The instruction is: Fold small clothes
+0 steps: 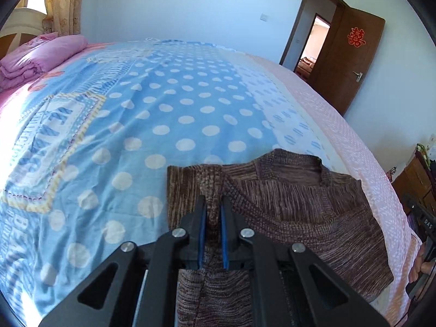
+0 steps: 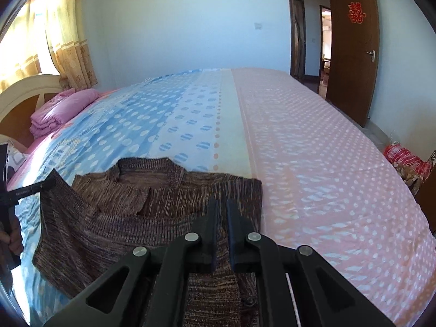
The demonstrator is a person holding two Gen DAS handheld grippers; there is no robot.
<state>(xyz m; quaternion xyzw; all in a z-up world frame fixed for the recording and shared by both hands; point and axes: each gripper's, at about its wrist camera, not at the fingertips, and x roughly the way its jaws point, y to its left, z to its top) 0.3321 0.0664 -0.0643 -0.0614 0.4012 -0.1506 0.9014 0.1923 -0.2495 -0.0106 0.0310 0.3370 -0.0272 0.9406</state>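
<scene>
A brown knitted sweater (image 1: 299, 204) (image 2: 122, 218) lies front-up near the close edge of a bed (image 1: 163, 95) (image 2: 313, 150), neckline toward the far side. My left gripper (image 1: 213, 200) is shut on a raised ridge of the sweater's left side, and knit fills the gap between its blue pads. The right wrist view shows that side lifted off the sheet at the far left. My right gripper (image 2: 223, 204) hovers over the sweater's right side. Its jaws stand a little apart, and only the flat knit below shows through the gap.
The sheet is blue with white dots on the left and pink on the right. A folded pink quilt (image 1: 41, 54) (image 2: 62, 109) sits by the headboard. A brown door (image 2: 351, 54) stands open at the back right. A red checked bundle (image 2: 408, 160) lies on the floor.
</scene>
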